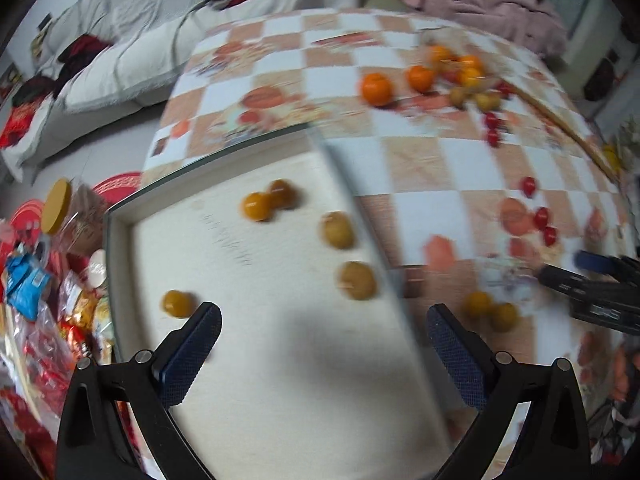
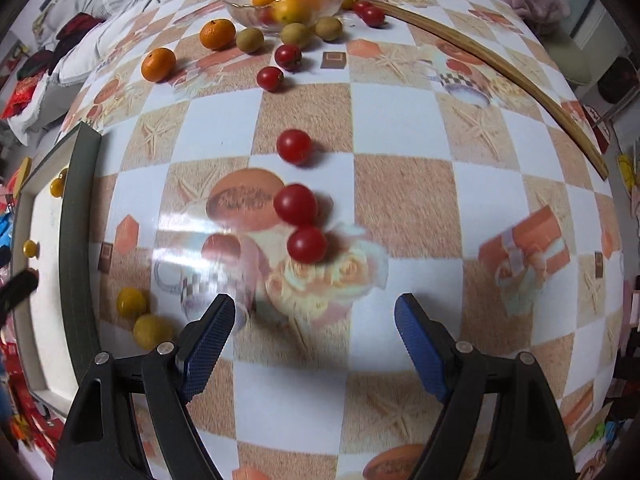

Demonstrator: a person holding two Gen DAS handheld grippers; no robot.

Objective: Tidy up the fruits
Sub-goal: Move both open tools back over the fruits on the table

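While both grippers hang over the checkered tablecloth (image 2: 400, 128), nothing is held: left gripper (image 1: 322, 334) stands wide open and empty above the white tray (image 1: 260, 360); right gripper (image 2: 314, 326) likewise wide open, empty, over bare cloth just near of the cherry tomatoes.

Tray, left side, holds five small yellow fruits (image 1: 258, 206), spread apart. Glass bowl (image 2: 286, 2) at far edge holds oranges. Two loose tangerines (image 2: 159, 65) lie left of it, greenish round fruits (image 2: 250, 40) just near its rim. Two yellow fruits (image 2: 131, 302) sit beside the tray's right rim.

Cherry tomatoes (image 2: 296, 205): likely light, smooth, thin-skinned, prone to roll. Judgement: close gently across the middle. The nearest two touch, so one may get nudged away.

Bamboo stick (image 2: 496, 68) lies far right, well clear
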